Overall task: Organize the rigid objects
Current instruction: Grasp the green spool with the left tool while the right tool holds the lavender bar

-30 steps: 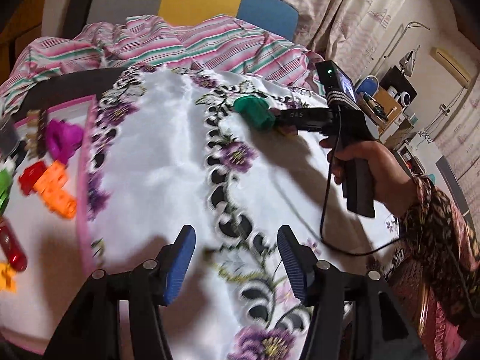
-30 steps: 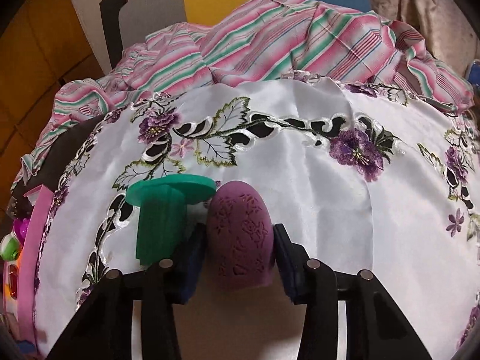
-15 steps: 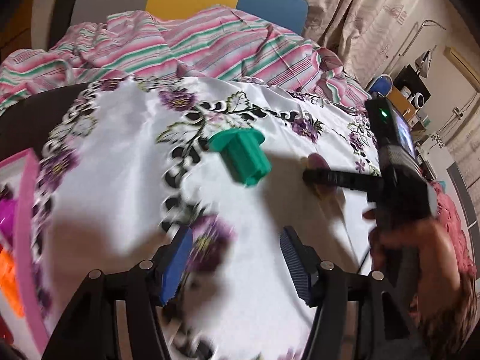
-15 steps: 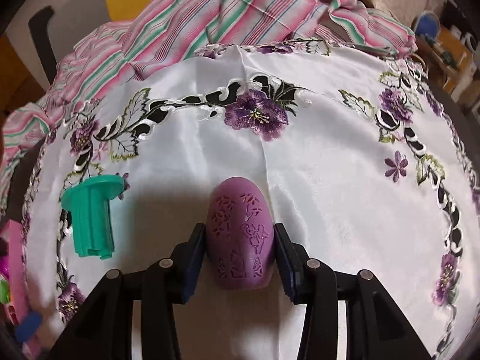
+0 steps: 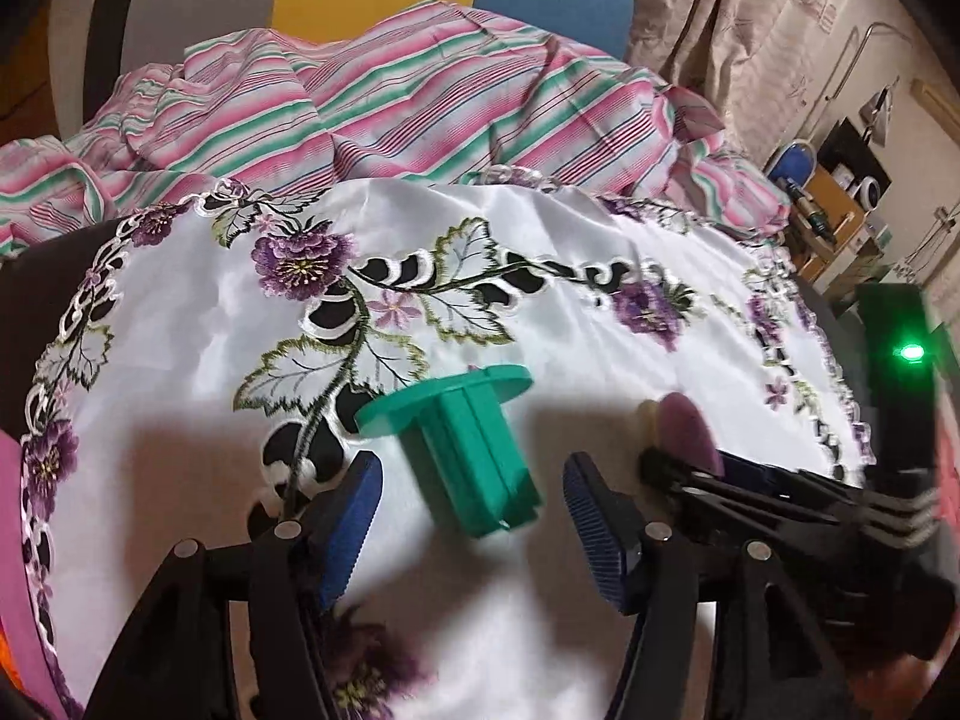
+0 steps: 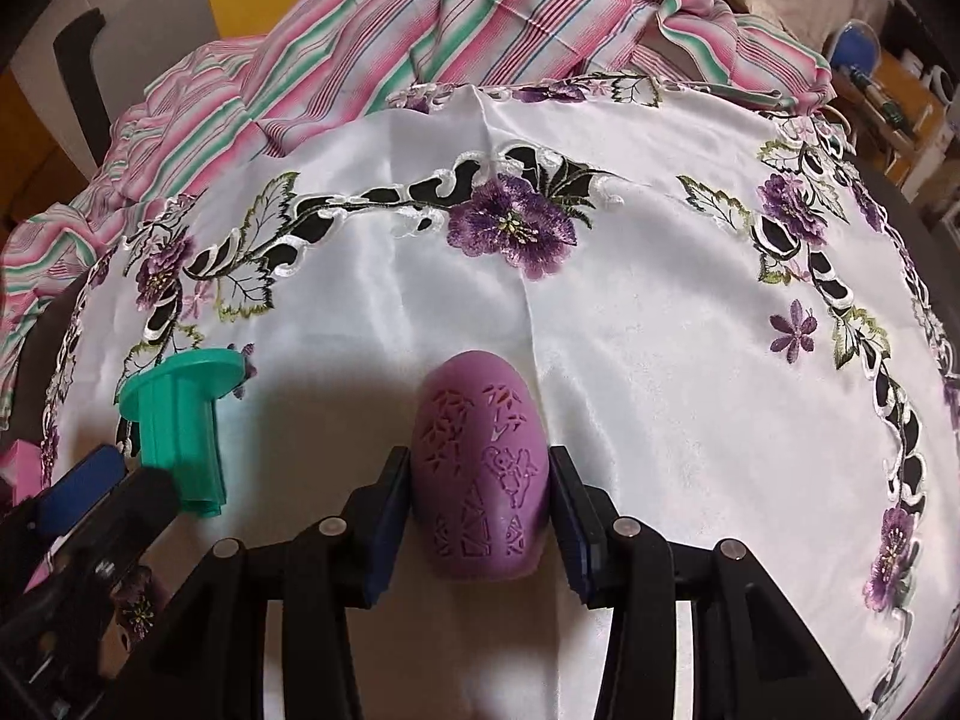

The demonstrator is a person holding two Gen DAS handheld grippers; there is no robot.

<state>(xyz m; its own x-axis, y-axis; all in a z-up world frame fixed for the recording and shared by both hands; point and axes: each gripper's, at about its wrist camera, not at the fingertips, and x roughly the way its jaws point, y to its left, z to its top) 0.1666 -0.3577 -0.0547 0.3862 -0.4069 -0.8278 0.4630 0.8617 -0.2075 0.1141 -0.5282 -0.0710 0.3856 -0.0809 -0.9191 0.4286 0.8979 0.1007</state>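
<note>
1. The left gripper [image 5: 471, 510], its jaws opening wide, frames the green flanged piece [image 5: 468, 456], which lies on its side on the white embroidered cloth [image 5: 180, 360]; the blue pads [image 5: 354, 516] stand clear of it on both sides.
2. The right gripper [image 6: 477, 510] clamps the purple engraved egg-shaped piece [image 6: 480, 474] between its pads, rounded end pointing away (its carved patterns face the camera).
3. The green piece sits to the left of the purple one, near it but apart.
4. A pink-and-green striped fabric [image 6: 480, 18] is bunched at the far edge of the cloth.
5. A pink tray edge [image 5: 12, 540] shows at the far left.
</note>
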